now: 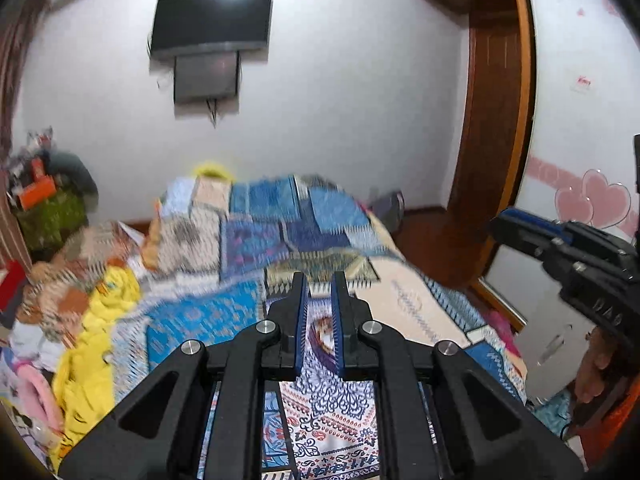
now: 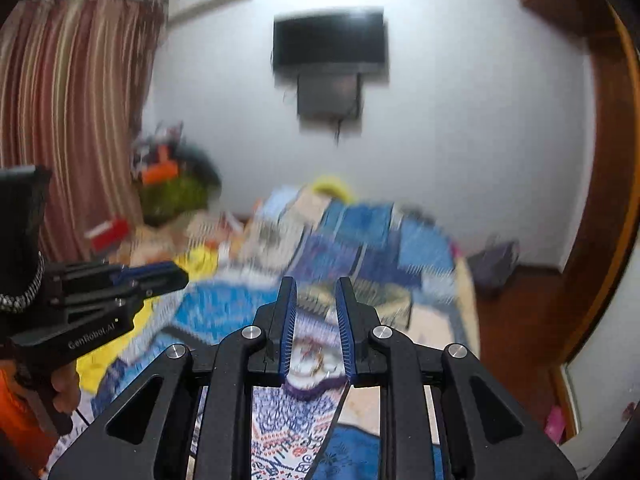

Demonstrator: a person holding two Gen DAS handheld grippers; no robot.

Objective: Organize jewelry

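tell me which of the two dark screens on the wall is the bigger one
The upper one, the TV: wider and black. The smaller grey screen hangs directly below it, with cables dangling underneath.

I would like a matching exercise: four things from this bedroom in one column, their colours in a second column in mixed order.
Things:
1. television
2. curtain
3. heart stickers
4. crumpled cloth on the bed

Colours:
A. pink
B. yellow
C. black
D. striped red-brown

Pairs: 1-C, 2-D, 3-A, 4-B
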